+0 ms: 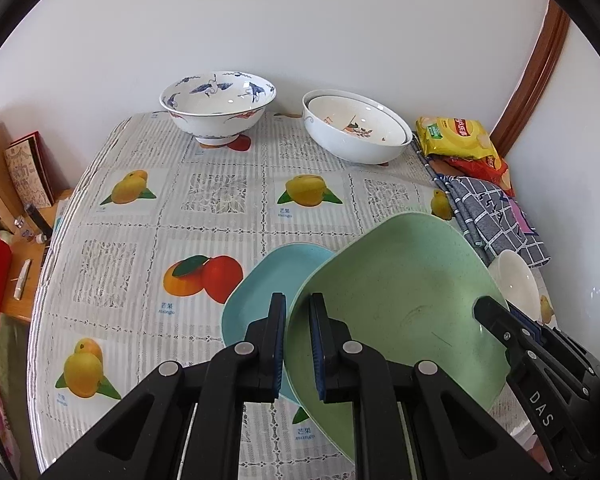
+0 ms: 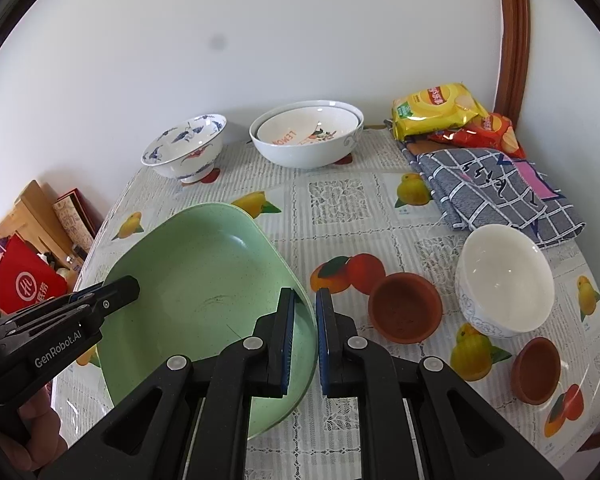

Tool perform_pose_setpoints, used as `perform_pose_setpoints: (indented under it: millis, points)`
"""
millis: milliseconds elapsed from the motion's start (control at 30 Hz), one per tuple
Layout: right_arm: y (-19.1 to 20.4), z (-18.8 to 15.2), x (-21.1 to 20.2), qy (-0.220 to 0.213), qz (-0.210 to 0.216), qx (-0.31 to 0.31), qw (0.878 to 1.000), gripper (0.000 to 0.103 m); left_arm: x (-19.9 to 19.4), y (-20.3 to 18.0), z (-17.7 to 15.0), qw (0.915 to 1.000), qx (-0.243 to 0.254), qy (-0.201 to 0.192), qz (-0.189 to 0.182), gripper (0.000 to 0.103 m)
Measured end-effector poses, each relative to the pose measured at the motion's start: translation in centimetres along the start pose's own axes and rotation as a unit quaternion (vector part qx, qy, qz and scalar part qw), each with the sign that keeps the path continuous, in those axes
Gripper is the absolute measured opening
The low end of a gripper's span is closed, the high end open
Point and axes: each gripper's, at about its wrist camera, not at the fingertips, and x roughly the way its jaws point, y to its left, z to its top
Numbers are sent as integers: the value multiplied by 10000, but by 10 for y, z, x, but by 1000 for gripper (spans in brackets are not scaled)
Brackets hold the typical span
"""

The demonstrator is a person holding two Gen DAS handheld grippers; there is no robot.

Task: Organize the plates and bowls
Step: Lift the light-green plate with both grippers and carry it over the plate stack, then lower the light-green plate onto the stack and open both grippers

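Note:
A pale green plate (image 1: 400, 300) (image 2: 204, 272) is held tilted between both grippers over the fruit-print tablecloth. My left gripper (image 1: 298, 300) is shut on its left rim and shows in the right wrist view as a black finger (image 2: 128, 286) on that edge. My right gripper (image 2: 305, 296) is shut on the opposite rim, its finger (image 1: 488, 312) visible in the left wrist view. A light blue plate (image 1: 256, 280) lies on the table partly under the green one. The right wrist view does not show it.
At the back stand a blue-crane bowl (image 1: 218, 104) (image 2: 184, 148) and two nested white bowls (image 1: 356, 128) (image 2: 306, 132). A small white bowl (image 2: 504, 280) and two brown clay dishes (image 2: 404, 306) (image 2: 536, 368) sit right. Chip bags (image 2: 436, 108) and a checked cloth (image 2: 496, 188) lie far right.

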Motion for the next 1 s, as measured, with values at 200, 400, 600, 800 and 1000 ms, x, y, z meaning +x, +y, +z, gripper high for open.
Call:
perform_pose_setpoints:
  millis: [200, 400, 600, 800, 1000]
  points:
    - [5, -3, 21, 189, 66, -102, 9997, 11, 16, 9, -2, 9997, -117, 165, 128, 12]
    - [9, -5, 41, 348, 196, -174, 9991, 11, 30, 18, -3, 9989, -155, 301, 331, 12]
    - [19, -4, 62, 476, 305, -303, 9979, 11, 44, 33, 0, 9977, -321, 390, 460, 12]
    - [26, -1, 80, 531, 413, -369, 9971, 11, 54, 40, 5, 9967, -408, 410, 566, 12]
    - [26, 3, 89, 530, 348, -449, 9970, 12, 65, 41, 8, 9967, -454, 446, 512, 12]
